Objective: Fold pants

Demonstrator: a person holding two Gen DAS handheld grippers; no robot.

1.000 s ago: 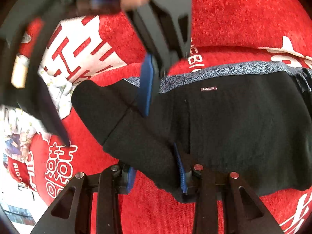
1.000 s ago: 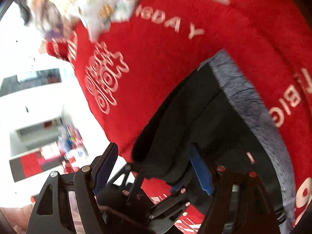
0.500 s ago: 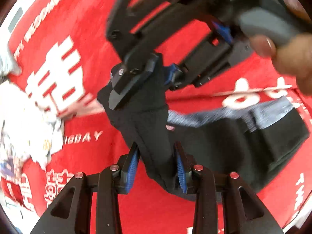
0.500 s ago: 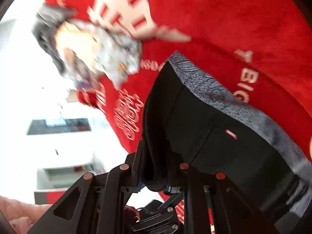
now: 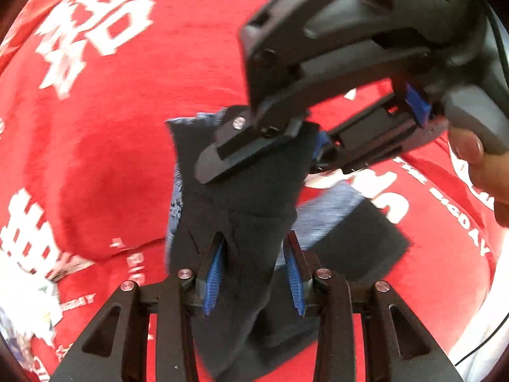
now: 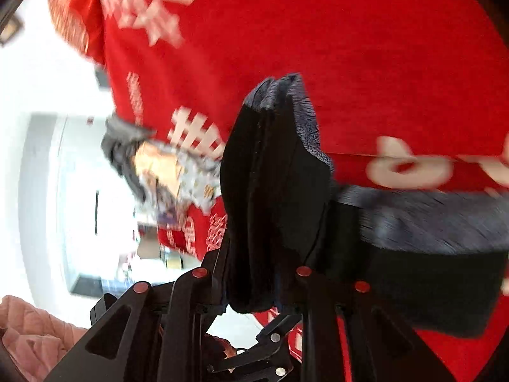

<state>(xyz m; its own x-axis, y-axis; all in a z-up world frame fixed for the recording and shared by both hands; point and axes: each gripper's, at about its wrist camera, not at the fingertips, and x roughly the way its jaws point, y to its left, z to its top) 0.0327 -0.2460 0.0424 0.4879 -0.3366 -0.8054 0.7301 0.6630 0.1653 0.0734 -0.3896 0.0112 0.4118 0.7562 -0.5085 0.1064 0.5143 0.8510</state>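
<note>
Both grippers now carry the pants (image 5: 241,222) up off the red cloth (image 5: 105,146). A second ago the right gripper (image 6: 251,283) stood open beside a fold that lay flat; now its jaws are clamped on a thick bunch of black fabric, loosening slightly. The left gripper (image 5: 254,273) stays clamped on the edge nearest it. The lifted end hangs between them, while the waistband (image 6: 429,219) end trails on the cloth. The fold-over looks under way; next likely comes laying this end across the rest.

red cloth (image 5: 105,159) open leftward; crumpled garment (image 6: 165,172) blocks its edge.
</note>
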